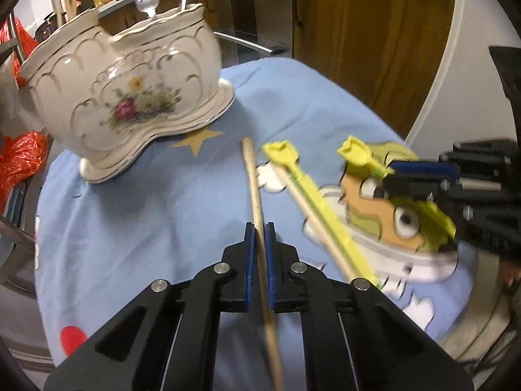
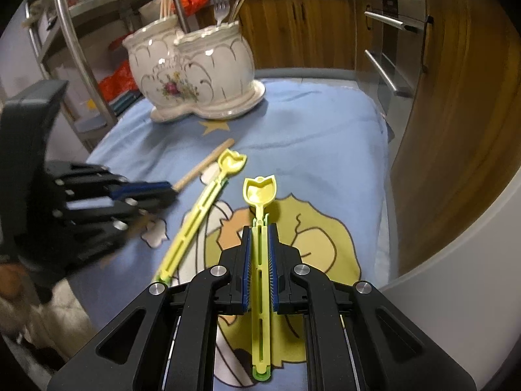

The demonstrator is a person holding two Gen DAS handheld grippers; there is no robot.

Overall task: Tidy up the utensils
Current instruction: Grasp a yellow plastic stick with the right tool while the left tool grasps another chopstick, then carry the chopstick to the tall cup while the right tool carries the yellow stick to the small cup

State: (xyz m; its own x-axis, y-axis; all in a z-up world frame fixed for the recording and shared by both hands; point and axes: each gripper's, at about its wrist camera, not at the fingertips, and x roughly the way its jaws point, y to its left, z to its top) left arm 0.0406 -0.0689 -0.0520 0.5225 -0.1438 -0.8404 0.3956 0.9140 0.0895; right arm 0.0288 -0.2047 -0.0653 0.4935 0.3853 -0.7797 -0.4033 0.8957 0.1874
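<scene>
Nearest the left wrist camera: left gripper (image 1: pixel 260 228) pressed together on a wooden chopstick (image 1: pixel 252 176), blue pads pinching the shaft, far end lying on the blue cartoon-print cloth (image 1: pixel 146 228). Nearest the right wrist camera: right gripper (image 2: pixel 259 231) clamped on a yellow plastic utensil (image 2: pixel 259 192), tulip-shaped end pointing forward beyond the pads. Between the two, flat on the cloth: a second yellow utensil (image 2: pixel 198 208), just beside the chopstick. Farther back, on the same cloth beside a yellow star print: a cream ceramic utensil holder (image 2: pixel 195 75) with floral decoration and two compartments, a fork (image 2: pixel 220 5) upright in the right-hand one, wooden sticks (image 2: pixel 166 3) in the left. Beyond, blurred: wooden kitchen cabinets (image 2: pixel 302 26) and red plastic bags (image 1: pixel 19 159).
</scene>
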